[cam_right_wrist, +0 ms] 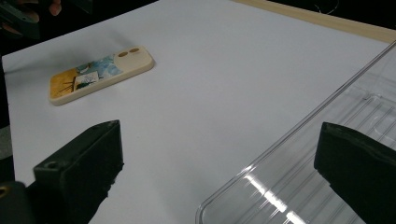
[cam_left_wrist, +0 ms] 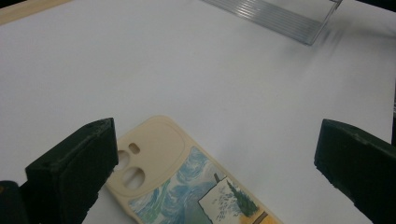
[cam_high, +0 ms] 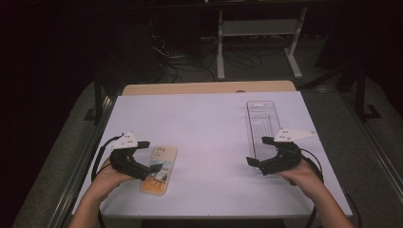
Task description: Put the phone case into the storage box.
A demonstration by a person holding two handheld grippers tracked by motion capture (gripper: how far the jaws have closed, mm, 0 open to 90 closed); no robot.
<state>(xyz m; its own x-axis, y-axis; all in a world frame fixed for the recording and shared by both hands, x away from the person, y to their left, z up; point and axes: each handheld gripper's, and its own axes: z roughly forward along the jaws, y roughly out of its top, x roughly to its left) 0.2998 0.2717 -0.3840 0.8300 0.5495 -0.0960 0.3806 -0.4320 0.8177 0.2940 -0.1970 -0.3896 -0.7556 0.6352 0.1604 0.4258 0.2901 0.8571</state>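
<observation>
A cream phone case (cam_high: pixel 159 168) with a painted blue and orange picture lies flat near the table's front left. My left gripper (cam_high: pixel 148 156) hovers over its left side with jaws wide open and nothing held. In the left gripper view the phone case (cam_left_wrist: pixel 187 186) lies low between the spread jaws of the left gripper (cam_left_wrist: pixel 217 135). A long clear plastic tray (cam_high: pixel 263 126) lies on the right side. My right gripper (cam_high: pixel 258 151) stands open at its near end. In the right gripper view the tray (cam_right_wrist: pixel 336 158) runs under the right-hand jaw of the right gripper (cam_right_wrist: pixel 219 140), and the phone case (cam_right_wrist: pixel 100 74) lies far left.
A white sheet covers the table (cam_high: pixel 209 118), with a wooden edge (cam_high: pixel 209 88) along the back. Behind the table stand a metal desk frame (cam_high: pixel 259 28) and floor cables (cam_high: pixel 190 61). The tray's far end (cam_left_wrist: pixel 280 14) shows in the left gripper view.
</observation>
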